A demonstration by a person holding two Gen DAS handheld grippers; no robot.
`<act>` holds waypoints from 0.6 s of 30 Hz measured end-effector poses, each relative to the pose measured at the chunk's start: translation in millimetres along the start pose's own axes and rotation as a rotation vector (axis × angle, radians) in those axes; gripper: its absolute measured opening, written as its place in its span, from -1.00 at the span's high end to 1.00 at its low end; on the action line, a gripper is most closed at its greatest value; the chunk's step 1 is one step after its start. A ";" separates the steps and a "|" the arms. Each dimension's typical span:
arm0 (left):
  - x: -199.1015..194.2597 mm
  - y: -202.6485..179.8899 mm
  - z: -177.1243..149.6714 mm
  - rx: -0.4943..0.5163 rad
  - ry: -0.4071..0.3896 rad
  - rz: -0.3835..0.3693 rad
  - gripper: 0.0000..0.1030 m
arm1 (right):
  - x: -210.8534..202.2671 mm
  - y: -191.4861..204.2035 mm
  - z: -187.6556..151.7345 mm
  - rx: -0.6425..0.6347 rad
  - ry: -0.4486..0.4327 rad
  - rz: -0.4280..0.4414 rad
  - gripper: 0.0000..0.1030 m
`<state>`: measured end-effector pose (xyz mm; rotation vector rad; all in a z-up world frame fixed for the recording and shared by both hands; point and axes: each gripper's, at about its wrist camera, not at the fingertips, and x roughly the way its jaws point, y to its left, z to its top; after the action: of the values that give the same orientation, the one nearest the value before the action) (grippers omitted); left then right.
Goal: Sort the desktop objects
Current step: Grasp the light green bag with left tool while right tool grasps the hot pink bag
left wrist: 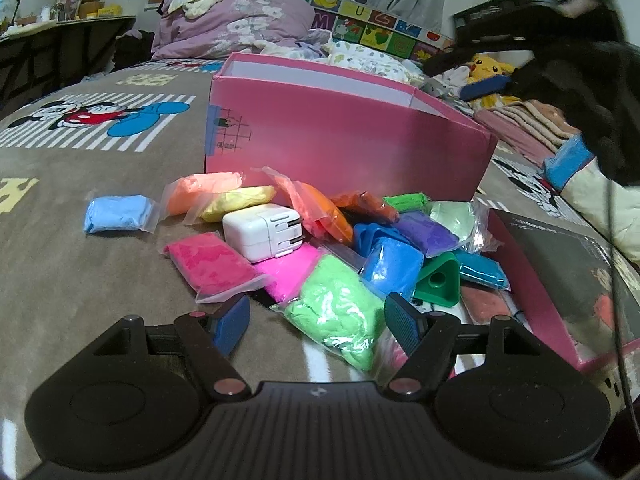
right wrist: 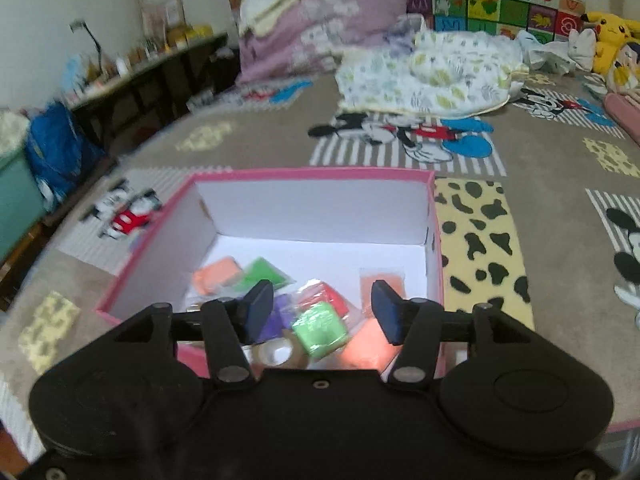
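A pink box (left wrist: 344, 136) stands on the bedspread behind a pile of coloured clay packets. A white charger plug (left wrist: 262, 231) lies among them, beside a magenta packet (left wrist: 210, 266) and a light green packet (left wrist: 340, 312). My left gripper (left wrist: 316, 324) is open, low over the bed, its fingers on either side of the light green packet. My right gripper (right wrist: 320, 312) is open above the pink box (right wrist: 434, 216), which holds several packets; a green packet (right wrist: 320, 326) lies below between its fingers, and a tape roll (right wrist: 276, 354) is beside it.
The pink box lid (left wrist: 560, 280) lies upturned to the right of the pile. A green triangular object (left wrist: 438, 280) sits by it. Bedding (right wrist: 432, 68) and plush toys (right wrist: 608, 40) lie at the far side. A shelf (right wrist: 152, 64) runs along the left wall.
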<state>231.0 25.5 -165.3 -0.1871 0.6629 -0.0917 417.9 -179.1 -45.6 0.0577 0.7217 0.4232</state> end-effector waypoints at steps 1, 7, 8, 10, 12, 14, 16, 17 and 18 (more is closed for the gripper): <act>-1.0 -0.8 0.2 0.005 -0.006 -0.004 -0.43 | -8.8 -1.5 -5.9 0.016 -0.015 0.009 -0.10; -8.3 -5.1 1.0 0.073 -0.057 -0.026 -0.43 | -48.4 -1.0 -63.6 0.044 -0.069 0.046 -0.14; -7.8 -5.4 0.9 0.093 -0.058 -0.029 -0.43 | -53.0 -1.1 -75.3 0.050 -0.073 0.050 -0.14; -6.2 -6.4 0.6 0.134 -0.057 -0.034 -0.43 | -59.9 -2.2 -99.1 0.068 -0.074 0.051 -0.14; -1.6 -9.1 -0.9 0.192 -0.040 -0.035 -0.43 | -65.5 -5.2 -122.4 0.101 -0.072 0.050 -0.14; 1.8 -14.1 -3.5 0.256 -0.030 -0.042 -0.43 | -69.2 -9.2 -142.8 0.157 -0.068 0.067 -0.14; 4.3 -19.6 -6.5 0.314 -0.026 -0.048 -0.43 | -73.8 -11.3 -161.9 0.209 -0.075 0.086 -0.14; 5.5 -22.4 -7.9 0.340 -0.025 -0.049 -0.43 | -76.5 -11.1 -170.8 0.232 -0.082 0.094 -0.14; 6.9 -24.6 -9.3 0.357 -0.022 -0.050 -0.43 | -78.7 -10.0 -178.6 0.250 -0.091 0.105 -0.14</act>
<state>229.9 -0.9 -171.7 0.1391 0.6097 -0.2530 252.2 -235.9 -132.6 0.3493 0.6801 0.4257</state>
